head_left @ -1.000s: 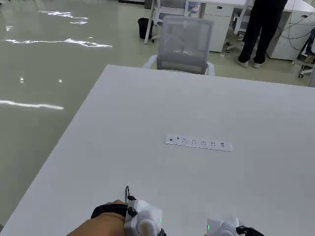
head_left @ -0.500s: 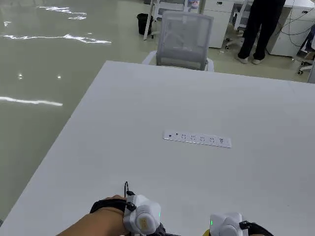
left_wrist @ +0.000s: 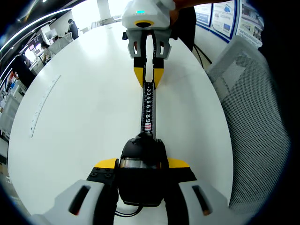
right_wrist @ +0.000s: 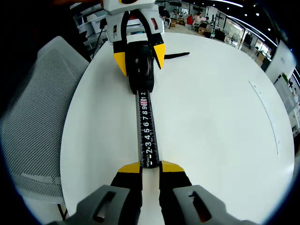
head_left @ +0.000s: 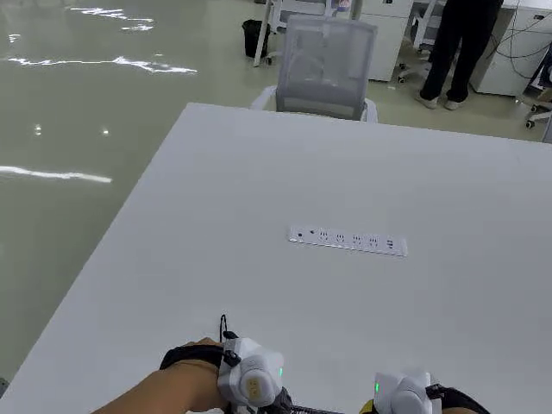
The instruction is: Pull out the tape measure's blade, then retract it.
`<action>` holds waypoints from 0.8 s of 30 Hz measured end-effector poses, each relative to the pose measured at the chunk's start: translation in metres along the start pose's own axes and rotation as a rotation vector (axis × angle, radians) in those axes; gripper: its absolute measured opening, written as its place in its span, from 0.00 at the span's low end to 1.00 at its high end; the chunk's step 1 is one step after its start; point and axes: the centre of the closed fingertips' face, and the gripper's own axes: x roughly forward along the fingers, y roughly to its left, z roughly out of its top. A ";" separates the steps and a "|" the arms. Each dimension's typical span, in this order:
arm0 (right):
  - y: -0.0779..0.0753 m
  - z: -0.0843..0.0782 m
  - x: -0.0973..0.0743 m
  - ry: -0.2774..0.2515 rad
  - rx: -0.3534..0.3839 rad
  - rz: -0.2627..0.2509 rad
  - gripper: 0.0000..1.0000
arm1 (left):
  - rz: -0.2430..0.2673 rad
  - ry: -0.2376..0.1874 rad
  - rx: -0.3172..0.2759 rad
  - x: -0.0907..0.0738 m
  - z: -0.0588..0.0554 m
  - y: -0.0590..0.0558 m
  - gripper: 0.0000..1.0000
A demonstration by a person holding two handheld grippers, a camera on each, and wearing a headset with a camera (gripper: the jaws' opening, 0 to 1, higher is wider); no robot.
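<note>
The black tape measure case (left_wrist: 142,168) sits between the jaws of my left gripper (left_wrist: 142,164), which is shut on it. Its blade (left_wrist: 147,105) runs flat over the white table (left_wrist: 84,108) to my right gripper (left_wrist: 148,79), with numbers up to about 12 showing. In the right gripper view my right gripper (right_wrist: 150,166) is shut on the blade's tip, and the blade (right_wrist: 146,126) leads to the case (right_wrist: 140,63) in the left gripper (right_wrist: 139,51). From the head view both grippers sit at the table's near edge, left gripper (head_left: 278,400) and right gripper (head_left: 373,405), facing each other.
A white power strip (head_left: 348,241) lies mid-table. A grey mesh chair (head_left: 323,65) stands at the far edge, with a person (head_left: 461,43) standing behind it. Another mesh chair (left_wrist: 253,117) is close beside the near edge. A black strap (right_wrist: 176,56) lies by the left gripper.
The head camera has shifted slightly. Both grippers stay at the near edge, roughly the same distance apart.
</note>
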 end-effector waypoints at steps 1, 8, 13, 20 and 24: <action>0.000 -0.001 0.000 0.001 0.000 0.000 0.10 | 0.000 0.000 0.000 0.000 0.000 0.000 0.33; -0.001 -0.003 -0.001 0.005 0.001 -0.002 0.10 | 0.001 0.002 0.000 0.000 0.000 0.000 0.33; -0.001 -0.005 -0.003 0.009 -0.001 -0.004 0.10 | 0.002 0.002 -0.002 0.001 0.000 0.000 0.33; -0.001 -0.008 -0.004 0.011 0.001 -0.006 0.10 | 0.001 0.002 -0.003 0.001 0.000 0.001 0.33; -0.001 -0.010 -0.005 0.010 0.011 -0.007 0.10 | 0.001 0.002 -0.003 0.001 0.000 0.001 0.33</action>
